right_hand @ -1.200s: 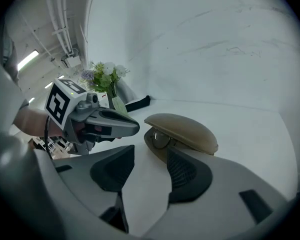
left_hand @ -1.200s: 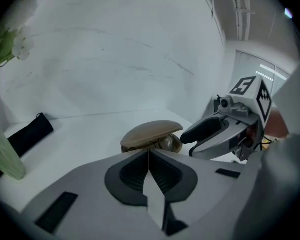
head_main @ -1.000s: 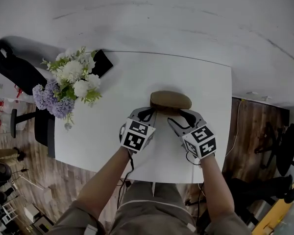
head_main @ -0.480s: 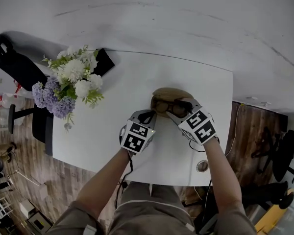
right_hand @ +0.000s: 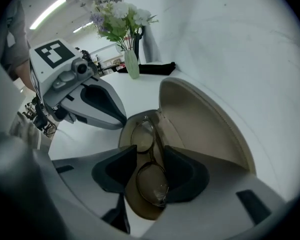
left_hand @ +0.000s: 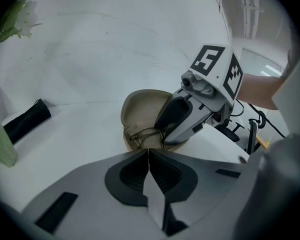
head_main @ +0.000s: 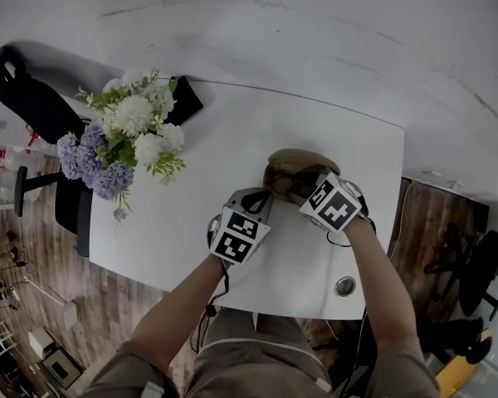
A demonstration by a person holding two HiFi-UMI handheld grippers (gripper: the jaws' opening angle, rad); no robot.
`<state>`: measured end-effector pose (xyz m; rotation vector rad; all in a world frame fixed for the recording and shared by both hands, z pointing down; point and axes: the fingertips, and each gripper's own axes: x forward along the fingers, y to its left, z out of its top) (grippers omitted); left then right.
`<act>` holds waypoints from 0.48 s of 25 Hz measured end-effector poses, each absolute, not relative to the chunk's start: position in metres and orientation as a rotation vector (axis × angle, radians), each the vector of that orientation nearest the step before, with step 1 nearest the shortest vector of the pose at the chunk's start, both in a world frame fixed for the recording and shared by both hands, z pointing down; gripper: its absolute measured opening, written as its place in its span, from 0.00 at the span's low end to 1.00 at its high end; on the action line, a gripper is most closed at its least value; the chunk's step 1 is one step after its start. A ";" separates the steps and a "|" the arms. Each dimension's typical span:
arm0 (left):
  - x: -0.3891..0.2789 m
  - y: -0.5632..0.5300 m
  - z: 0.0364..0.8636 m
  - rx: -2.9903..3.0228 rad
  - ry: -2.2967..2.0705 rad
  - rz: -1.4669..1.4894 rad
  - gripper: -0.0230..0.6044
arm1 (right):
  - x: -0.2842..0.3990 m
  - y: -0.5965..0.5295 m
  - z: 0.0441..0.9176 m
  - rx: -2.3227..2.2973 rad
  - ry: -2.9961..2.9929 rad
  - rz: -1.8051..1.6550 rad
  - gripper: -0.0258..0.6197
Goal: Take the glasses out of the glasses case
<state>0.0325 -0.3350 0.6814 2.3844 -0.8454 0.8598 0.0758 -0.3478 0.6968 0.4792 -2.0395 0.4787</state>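
The tan glasses case (head_main: 292,162) lies open at 3 o'clock of the white table's (head_main: 174,239) middle, lid raised toward 12 o'clock. The glasses (right_hand: 152,184) lie in its lower shell. The right gripper (right_hand: 150,153) straddles the frame, jaws closing but not yet clamped. The left gripper (left_hand: 148,151), jaws together and empty, sits at the case's 7 o'clock rim. The step in hand looks like the grasp; next comes a gentle pinch, then a clean lift.

right gripper (right_hand: 151,171) tipped down, closing around glasses (right_hand: 143,137)

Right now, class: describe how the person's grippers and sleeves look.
Left gripper and right gripper: light grey shells, black inner pads, each topped by a cube of black-and-white square markers. A black cable hangs from the left. Sleeves are khaki.
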 end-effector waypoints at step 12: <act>0.031 -0.335 0.682 2.357 -0.853 0.830 0.07 | 0.072 -0.341 0.674 0.467 -2.099 0.509 0.12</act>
